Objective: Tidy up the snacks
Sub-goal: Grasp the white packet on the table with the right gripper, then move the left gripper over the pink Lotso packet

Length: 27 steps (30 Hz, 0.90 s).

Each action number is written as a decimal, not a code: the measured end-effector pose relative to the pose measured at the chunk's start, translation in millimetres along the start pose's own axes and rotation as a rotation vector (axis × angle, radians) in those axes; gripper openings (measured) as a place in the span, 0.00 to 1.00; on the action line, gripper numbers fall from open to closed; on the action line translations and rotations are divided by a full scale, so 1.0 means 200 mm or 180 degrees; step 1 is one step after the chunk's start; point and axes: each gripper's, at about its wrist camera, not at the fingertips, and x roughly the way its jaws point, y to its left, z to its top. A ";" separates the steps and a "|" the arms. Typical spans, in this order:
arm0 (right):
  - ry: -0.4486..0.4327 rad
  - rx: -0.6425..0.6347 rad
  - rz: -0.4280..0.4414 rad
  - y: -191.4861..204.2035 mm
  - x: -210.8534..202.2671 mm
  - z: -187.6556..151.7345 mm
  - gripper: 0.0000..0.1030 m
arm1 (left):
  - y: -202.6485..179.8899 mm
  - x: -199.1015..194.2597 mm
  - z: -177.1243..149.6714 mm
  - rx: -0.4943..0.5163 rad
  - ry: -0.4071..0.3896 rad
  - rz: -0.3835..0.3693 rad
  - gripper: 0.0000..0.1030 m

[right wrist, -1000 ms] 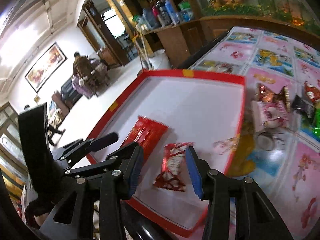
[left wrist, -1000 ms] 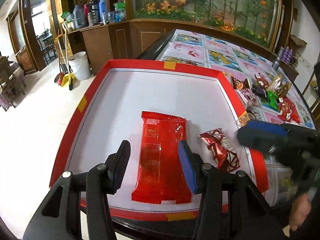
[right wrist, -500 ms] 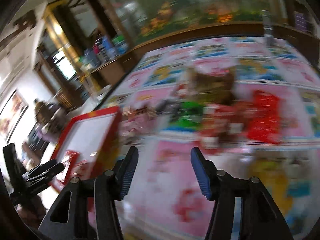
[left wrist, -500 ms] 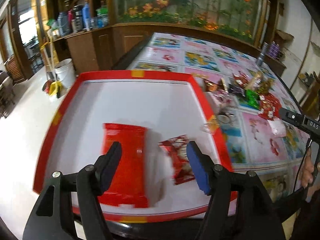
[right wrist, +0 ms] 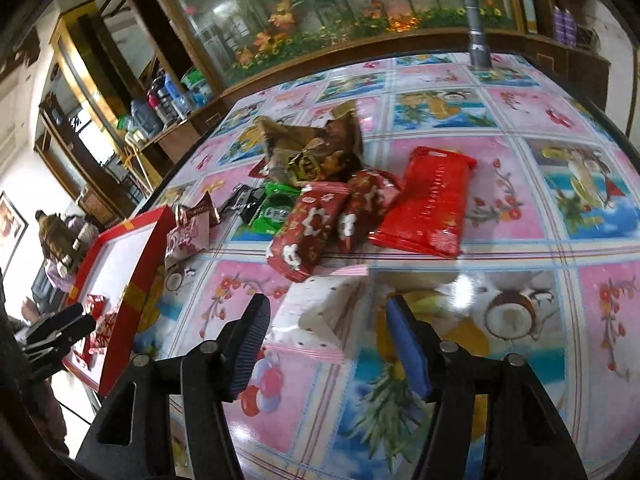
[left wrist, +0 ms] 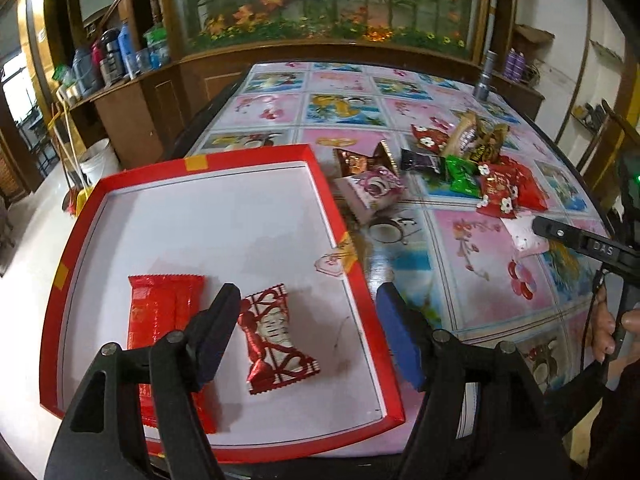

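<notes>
Cartoon-print tablecloth (right wrist: 532, 184) covers the table, aquarium with orange flowers (left wrist: 320, 0) behind at 12 o'clock, bottles on a wooden counter (left wrist: 116, 56) at 10 o'clock.

Left wrist view: red-rimmed tray (left wrist: 332, 216) with white floor sits at the table's near-left corner. Two snacks lie in it: long red wafer pack (left wrist: 164, 312) at 7 o'clock, and just to its right a red-and-white patterned candy pack (left wrist: 276, 340), slightly tilted. Left gripper (left wrist: 308, 332) hangs over the tray's near-right part, jaws opening, nothing clamped; the patterned pack lies below, between the fingers' lines, not touched. Left finger overlaps the wafer pack in view.

Loose snack pile (left wrist: 464, 160) on the cloth at 1 o'clock, outside the tray: pink-white pack (left wrist: 372, 192) just beside the tray's right rim, brown foil pack (left wrist: 356, 160), black pack (left wrist: 420, 160), green pack (left wrist: 462, 174), red flower-print packs (left wrist: 508, 192).

Right wrist view: right gripper (right wrist: 326, 340) points down at the cloth, jaws opening, not gripping. White dotted pack with pink edges (right wrist: 324, 308) lies between the fingers, pads clear of it. Beyond at 12 o'clock: red flower-print pack (right wrist: 308, 232), large red pack (right wrist: 428, 204), green pack (right wrist: 276, 208), brown packs (right wrist: 312, 148). Tray at 9 o'clock (right wrist: 148, 264). Metal flashlight (right wrist: 476, 36) stands at the far table edge.
</notes>
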 end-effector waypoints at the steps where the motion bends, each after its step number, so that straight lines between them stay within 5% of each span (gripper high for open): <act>1: 0.0016 -0.0020 -0.0012 0.01 0.01 0.00 0.62 | -0.01 0.00 0.00 0.0030 -0.0001 0.0008 0.71; 10: 0.0173 -0.0271 -0.0319 0.14 0.13 0.00 0.60 | -0.08 0.05 0.10 0.0335 0.0032 0.0041 0.71; 13: 0.0196 -0.0472 -0.0560 0.17 0.15 -0.01 0.42 | -0.14 0.09 0.17 0.0542 0.0050 0.0050 0.72; 19: 0.0203 -0.0529 -0.0644 0.09 0.12 -0.01 0.42 | -0.26 0.23 0.31 0.0874 0.0217 -0.0073 0.72; 27: 0.0078 -0.0387 -0.0544 -0.09 0.07 0.02 0.42 | -0.30 0.53 0.52 0.0712 0.0647 -0.0171 0.72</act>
